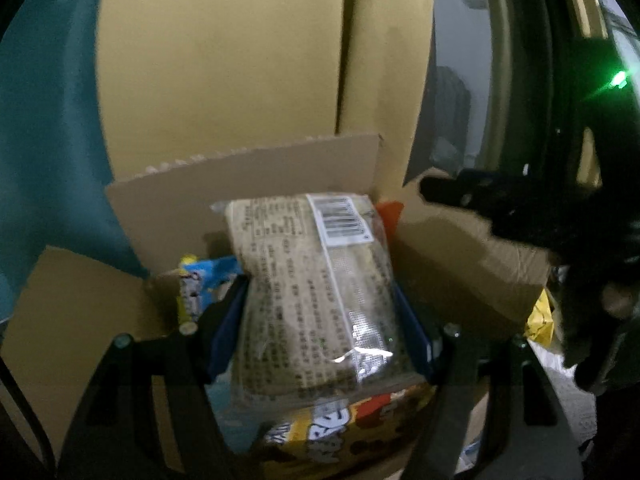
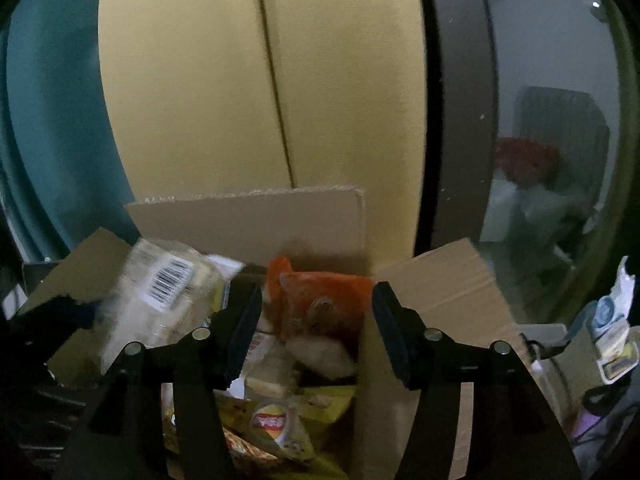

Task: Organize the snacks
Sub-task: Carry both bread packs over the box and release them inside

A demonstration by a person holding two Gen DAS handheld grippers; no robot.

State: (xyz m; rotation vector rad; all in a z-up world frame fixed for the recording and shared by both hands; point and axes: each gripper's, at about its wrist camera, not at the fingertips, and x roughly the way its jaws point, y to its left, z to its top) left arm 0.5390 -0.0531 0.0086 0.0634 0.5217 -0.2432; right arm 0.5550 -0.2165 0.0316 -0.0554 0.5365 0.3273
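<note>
- Left wrist view: a clear-wrapped snack pack (image 1: 316,288) printed with dense text and a white barcode label sits between the blue pads of the left gripper (image 1: 320,332), which clamp it on both sides.
- The pack is held over the open cardboard box (image 1: 248,184), with its barcode end toward the far wall of the box.
- Under its near end lies a yellow snack bag (image 1: 344,436) with red and white lettering; the print is too blurred to read.
- To the left of the pack, inside the box, a blue and yellow packet (image 1: 196,288) stands against the near-left corner.
- An orange wrapper (image 1: 390,210) peeks out just behind the pack's far-right corner.
- The right gripper (image 1: 472,196) shows as a dark shape at the right, above the box's right flap.
- Right wrist view: the right gripper (image 2: 316,320) has its jaws standing apart with nothing between the pads; they frame the box's contents without touching them.
- Beyond its fingertips an orange bag (image 2: 324,300) leans against the far-right corner of the box (image 2: 248,220).
- Pale wrapped pieces and yellow bags (image 2: 280,428) are piled near the bottom of the box.
- At the left, the same barcode pack (image 2: 164,292) appears blurred, with the left gripper (image 2: 52,316) a dark shape beside it.
- Behind the box rises a tan cushioned surface (image 2: 192,92) with a dark seam, a teal cloth (image 2: 48,100) to its left and a glass pane (image 2: 540,120) to its right.
</note>
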